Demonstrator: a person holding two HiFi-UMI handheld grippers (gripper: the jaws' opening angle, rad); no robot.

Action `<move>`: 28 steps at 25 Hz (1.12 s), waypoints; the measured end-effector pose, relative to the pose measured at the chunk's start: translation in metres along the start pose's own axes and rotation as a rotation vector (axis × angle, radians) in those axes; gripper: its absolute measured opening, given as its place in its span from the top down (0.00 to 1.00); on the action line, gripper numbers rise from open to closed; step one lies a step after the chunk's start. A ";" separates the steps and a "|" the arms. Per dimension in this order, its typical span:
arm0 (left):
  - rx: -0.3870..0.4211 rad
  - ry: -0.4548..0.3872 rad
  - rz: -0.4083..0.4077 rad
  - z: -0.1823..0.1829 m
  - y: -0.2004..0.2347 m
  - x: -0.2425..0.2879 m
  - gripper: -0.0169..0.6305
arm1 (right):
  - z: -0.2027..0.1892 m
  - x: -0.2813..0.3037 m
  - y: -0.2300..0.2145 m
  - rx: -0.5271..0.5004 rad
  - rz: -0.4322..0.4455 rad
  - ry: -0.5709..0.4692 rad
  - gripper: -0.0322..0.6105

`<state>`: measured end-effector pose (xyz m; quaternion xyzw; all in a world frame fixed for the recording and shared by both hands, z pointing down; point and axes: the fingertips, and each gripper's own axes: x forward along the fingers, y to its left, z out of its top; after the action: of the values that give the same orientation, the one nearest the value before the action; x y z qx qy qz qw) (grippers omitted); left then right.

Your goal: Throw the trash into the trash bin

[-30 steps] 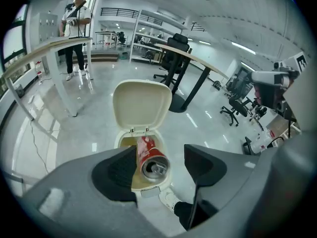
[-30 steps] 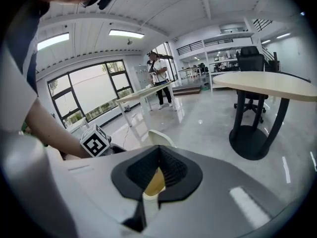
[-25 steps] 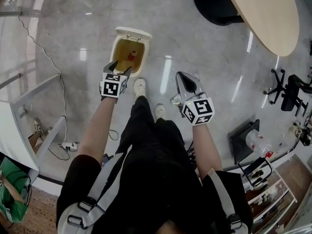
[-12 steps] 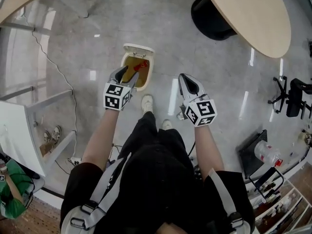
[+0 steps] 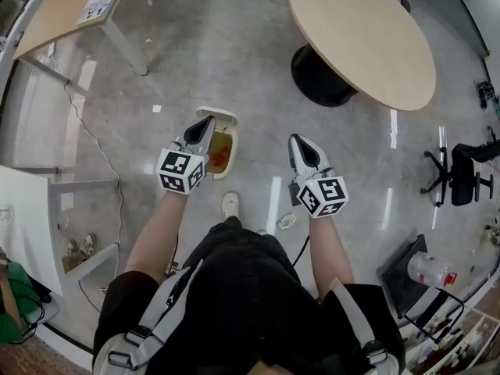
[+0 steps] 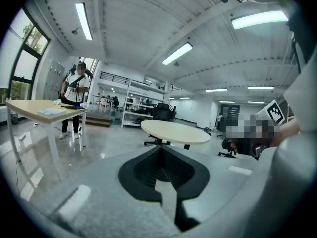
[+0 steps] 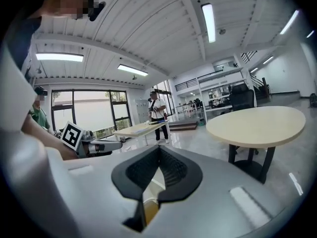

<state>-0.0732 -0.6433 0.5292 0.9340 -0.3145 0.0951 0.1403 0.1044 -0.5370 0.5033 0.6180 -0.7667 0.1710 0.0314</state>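
The small cream trash bin [image 5: 229, 119] stands on the floor with its lid up, and a red piece of trash [image 5: 219, 158] lies inside on its yellowish lining. My left gripper [image 5: 207, 122] hovers over the bin's left rim, high above it; it is shut and empty, and in the left gripper view [image 6: 159, 148] its tips meet with nothing between them. My right gripper [image 5: 295, 141] hangs to the right of the bin, also shut and empty. In the right gripper view [image 7: 158, 148], a sliver of the bin [image 7: 150, 202] shows below the jaws.
A round wooden table [image 5: 367, 41] on a black base [image 5: 319, 78] stands ahead to the right. A desk [image 5: 74, 10] is at the upper left and a white frame [image 5: 31, 209] at the left. An office chair [image 5: 461, 170] is at the right. My shoe [image 5: 229, 205] is just behind the bin.
Both grippers have risen away from the bin, which now looks smaller below them. The left jaws, open before, have shut. The red trash stays in the bin.
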 end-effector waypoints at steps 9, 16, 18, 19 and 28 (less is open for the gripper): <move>0.182 -0.125 -0.069 0.058 -0.093 -0.016 0.97 | 0.043 -0.076 -0.015 0.008 -0.029 -0.145 0.94; 0.164 -0.240 -0.085 0.088 -0.148 -0.039 0.97 | 0.061 -0.146 -0.030 -0.010 -0.034 -0.217 0.94; 0.156 -0.256 -0.085 0.087 -0.174 -0.047 0.97 | 0.060 -0.177 -0.039 -0.037 -0.046 -0.210 0.94; 0.158 -0.263 -0.085 0.088 -0.187 -0.052 0.97 | 0.061 -0.190 -0.040 -0.046 -0.046 -0.210 0.94; 0.151 -0.335 -0.040 0.096 -0.246 -0.119 0.97 | 0.070 -0.254 -0.017 -0.090 0.034 -0.279 0.94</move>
<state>-0.0062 -0.4199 0.3570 0.9507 -0.3069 -0.0411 0.0171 0.1914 -0.3227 0.3757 0.6205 -0.7810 0.0493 -0.0508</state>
